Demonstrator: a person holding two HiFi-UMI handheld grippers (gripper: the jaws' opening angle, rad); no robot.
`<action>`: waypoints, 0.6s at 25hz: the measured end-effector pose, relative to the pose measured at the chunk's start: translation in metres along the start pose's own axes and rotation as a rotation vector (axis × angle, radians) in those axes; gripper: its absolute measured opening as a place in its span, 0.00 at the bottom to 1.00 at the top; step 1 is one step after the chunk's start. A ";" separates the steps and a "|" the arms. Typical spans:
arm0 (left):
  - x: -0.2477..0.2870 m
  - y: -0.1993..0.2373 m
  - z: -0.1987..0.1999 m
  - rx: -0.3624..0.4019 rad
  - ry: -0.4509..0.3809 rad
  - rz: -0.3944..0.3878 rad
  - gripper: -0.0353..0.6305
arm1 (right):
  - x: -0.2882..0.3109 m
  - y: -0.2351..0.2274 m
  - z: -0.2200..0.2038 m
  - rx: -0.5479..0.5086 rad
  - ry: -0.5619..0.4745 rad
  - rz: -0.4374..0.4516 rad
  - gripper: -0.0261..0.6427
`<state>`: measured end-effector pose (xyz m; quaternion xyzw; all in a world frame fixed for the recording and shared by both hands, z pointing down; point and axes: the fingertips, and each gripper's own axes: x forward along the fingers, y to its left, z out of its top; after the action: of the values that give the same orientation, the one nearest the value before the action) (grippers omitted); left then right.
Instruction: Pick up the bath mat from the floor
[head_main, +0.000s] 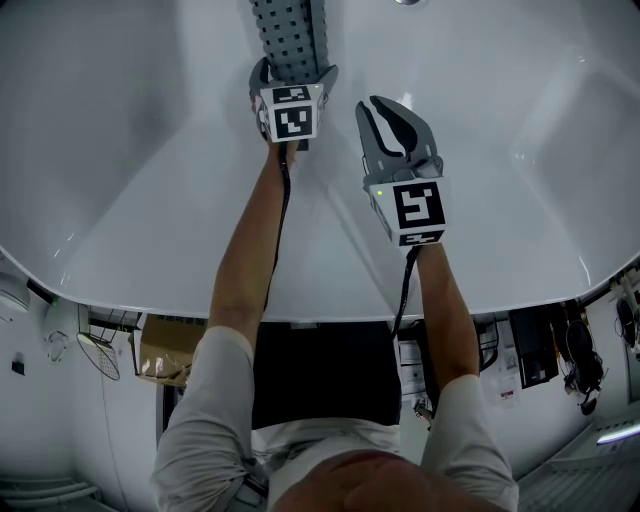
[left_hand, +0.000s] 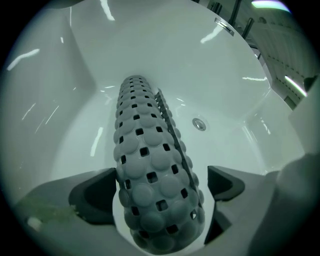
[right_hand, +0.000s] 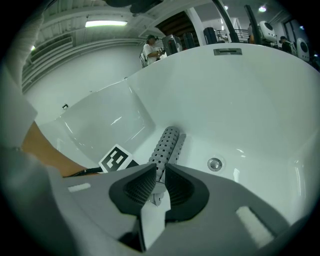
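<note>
A person leans over a white bathtub (head_main: 150, 190), both forearms reaching down into it. The bath mat (head_main: 291, 35), grey and studded with round bumps and square holes, is rolled into a tube and lies on the tub's floor, at 12 o'clock in the head view.

The left hand-held gripper (head_main: 295, 74) points steeply down over the near end of the roll. In the left gripper view its 2 jaws stand wide apart with the roll between them: the jaw at 9 o'clock sits right against the roll's side, the jaw at 3 o'clock stands clear of it, so nothing is clamped. From there the roll runs away toward 12 o'clock, and the tub's drain (left_hand: 199, 124) lies on the floor at 2 o'clock from the roll's middle, apart from it.

The right hand-held gripper (head_main: 387, 108) hangs at 4 o'clock of the left one, near it, above the tub's sloping wall. In the right gripper view its ribbed pads are drawn together, leaving only a slit, and it holds nothing. Beyond its tips, the roll shows at 12 o'clock and the left hand-held gripper's marker cube (right_hand: 116, 159) at 10 o'clock.
</note>
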<state>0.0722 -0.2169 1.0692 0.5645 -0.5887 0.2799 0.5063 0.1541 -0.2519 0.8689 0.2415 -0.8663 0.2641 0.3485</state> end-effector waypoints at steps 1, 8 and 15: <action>0.003 0.002 0.000 -0.004 -0.005 0.012 0.93 | 0.000 -0.001 0.000 0.004 -0.001 -0.001 0.12; 0.012 0.014 -0.016 -0.068 0.020 0.042 0.93 | -0.004 -0.007 -0.004 0.009 0.006 -0.007 0.12; -0.002 0.014 -0.013 -0.043 0.037 0.029 0.63 | -0.007 -0.004 -0.003 0.013 0.009 -0.004 0.12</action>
<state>0.0619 -0.2013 1.0752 0.5398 -0.5931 0.2848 0.5251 0.1621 -0.2517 0.8667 0.2441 -0.8625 0.2701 0.3514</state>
